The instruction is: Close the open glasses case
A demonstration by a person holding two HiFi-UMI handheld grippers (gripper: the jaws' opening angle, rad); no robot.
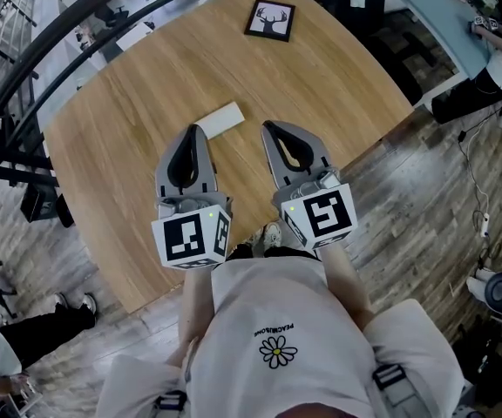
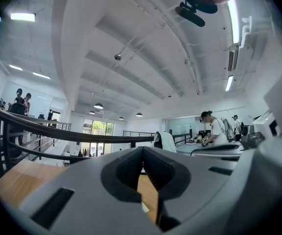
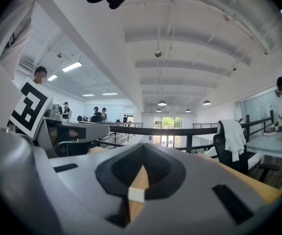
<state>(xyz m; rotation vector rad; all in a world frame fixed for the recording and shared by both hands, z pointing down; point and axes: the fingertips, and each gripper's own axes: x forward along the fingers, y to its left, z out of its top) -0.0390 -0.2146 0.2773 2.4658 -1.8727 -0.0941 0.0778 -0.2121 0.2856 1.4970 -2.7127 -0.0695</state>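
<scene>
A flat white glasses case (image 1: 219, 118) lies on the round wooden table (image 1: 338, 77), and I cannot tell whether its lid is up. My left gripper (image 1: 193, 131) hovers just this side of the case, jaws together and nothing between them. My right gripper (image 1: 268, 127) is held beside it to the right, also shut and empty. In the left gripper view the jaws (image 2: 142, 148) meet at the tip, with a sliver of the white case (image 2: 144, 207) below. In the right gripper view the closed gripper (image 3: 142, 158) frames a piece of the white case (image 3: 136, 195).
A black-framed deer picture (image 1: 270, 20) lies at the table's far side. A black railing (image 1: 50, 50) curves past the table's left edge. A second desk (image 1: 443, 16) with a seated person (image 1: 495, 72) is at the right. A chair with a white garment (image 3: 233, 138) stands beyond the table.
</scene>
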